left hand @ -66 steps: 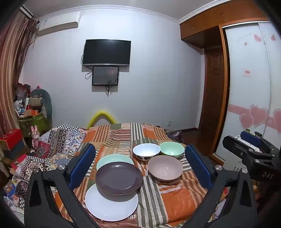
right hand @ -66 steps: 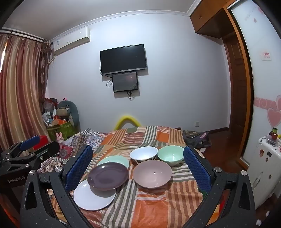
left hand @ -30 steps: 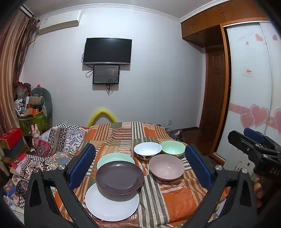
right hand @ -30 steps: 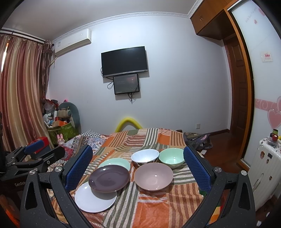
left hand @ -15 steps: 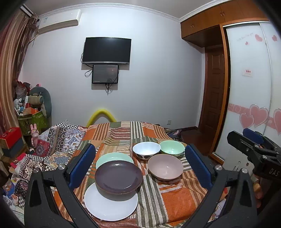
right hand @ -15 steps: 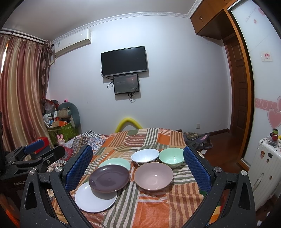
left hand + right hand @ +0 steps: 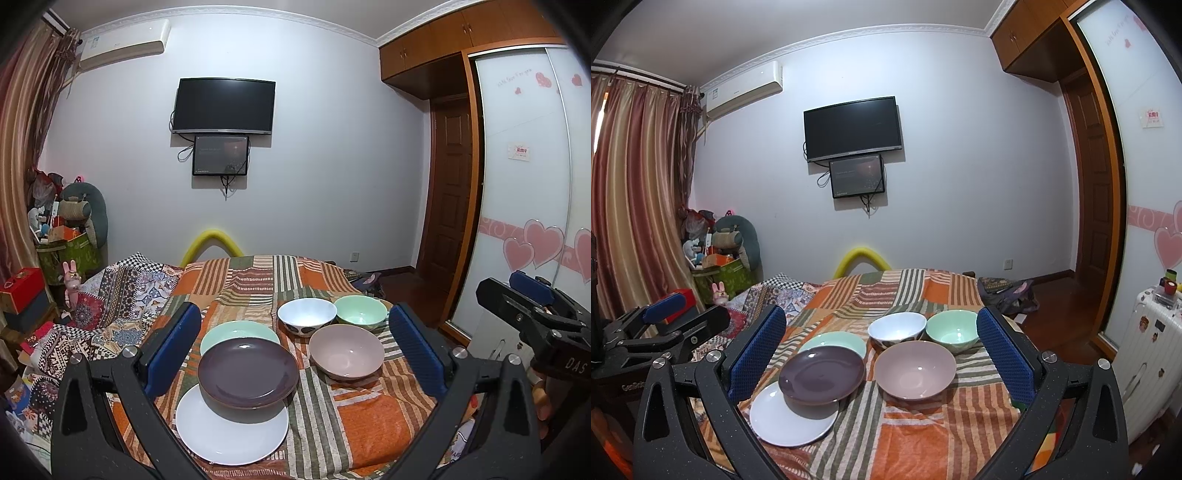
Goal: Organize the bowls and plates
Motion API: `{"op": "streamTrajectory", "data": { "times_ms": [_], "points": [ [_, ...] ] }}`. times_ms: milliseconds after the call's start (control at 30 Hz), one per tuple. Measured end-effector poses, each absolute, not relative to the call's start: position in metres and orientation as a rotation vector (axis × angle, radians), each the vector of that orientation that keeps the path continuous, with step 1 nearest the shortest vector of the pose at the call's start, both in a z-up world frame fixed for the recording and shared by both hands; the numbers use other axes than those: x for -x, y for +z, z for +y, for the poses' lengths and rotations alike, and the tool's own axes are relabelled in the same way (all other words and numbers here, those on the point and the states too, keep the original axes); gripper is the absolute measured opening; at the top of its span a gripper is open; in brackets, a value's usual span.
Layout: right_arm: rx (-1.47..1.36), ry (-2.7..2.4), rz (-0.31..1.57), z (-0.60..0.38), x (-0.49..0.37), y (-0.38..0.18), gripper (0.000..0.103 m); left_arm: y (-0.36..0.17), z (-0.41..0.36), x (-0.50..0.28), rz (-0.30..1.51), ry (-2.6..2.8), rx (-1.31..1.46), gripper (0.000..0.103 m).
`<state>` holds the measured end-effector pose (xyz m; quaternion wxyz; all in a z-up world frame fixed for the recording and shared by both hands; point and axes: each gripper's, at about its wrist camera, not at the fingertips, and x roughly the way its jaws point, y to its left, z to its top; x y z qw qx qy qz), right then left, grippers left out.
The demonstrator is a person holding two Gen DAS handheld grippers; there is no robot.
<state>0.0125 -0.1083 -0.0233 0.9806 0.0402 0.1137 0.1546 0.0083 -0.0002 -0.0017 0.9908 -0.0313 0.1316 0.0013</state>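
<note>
Room: bedroom-looking space, pale wall with a TV (image 7: 224,105) mounted on it, a smaller screen (image 7: 220,155) right under that, air conditioner (image 7: 744,89) up near the ceiling, curtains (image 7: 635,192) on the left.
Surface: table under a striped orange/green patchwork cloth (image 7: 945,439), everything I care about sits on it.
Plates: white plate (image 7: 229,432) nearest me, purple plate (image 7: 248,372) overlapping its far edge, and a mint plate (image 7: 236,329) peeking out behind the purple one. So the three overlap in a front-to-back line on the left side of the cloth.
Bowls: pink bowl (image 7: 346,351) to the right of the purple plate, white bowl (image 7: 307,316) and mint green bowl (image 7: 361,310) side by side just behind it. From my feeds the white and green ones look like they touch, can't swear to it.
Left gripper: left gripper (image 7: 294,347) hanging back from the table, jaws spread wide with nothing between the blue pads (image 7: 173,349), the dishes just framed in the gap.
Right gripper: right gripper (image 7: 881,354) same deal, wide apart, holding nothing, hovering short of the cloth.
Cross-views: I can see each gripper at the edge of the other's camera, off to the sides and away from the dishes.
</note>
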Motion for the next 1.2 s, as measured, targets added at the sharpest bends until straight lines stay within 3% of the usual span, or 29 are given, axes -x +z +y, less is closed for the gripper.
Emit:
{"op": "streamTrajectory", "data": {
  "times_ms": [933, 1200],
  "points": [
    [-0.122, 0.397, 0.265, -0.101, -0.037, -0.045, 0.103, -0.026, 0.023, -0.037, 0.346, 0.008, 0.065, 0.103],
    [-0.117, 0.377, 0.457, -0.088, -0.081, -0.079, 0.103, -0.073, 0.081, -0.09, 0.524, 0.063, 0.118, 0.103]
  ]
}}
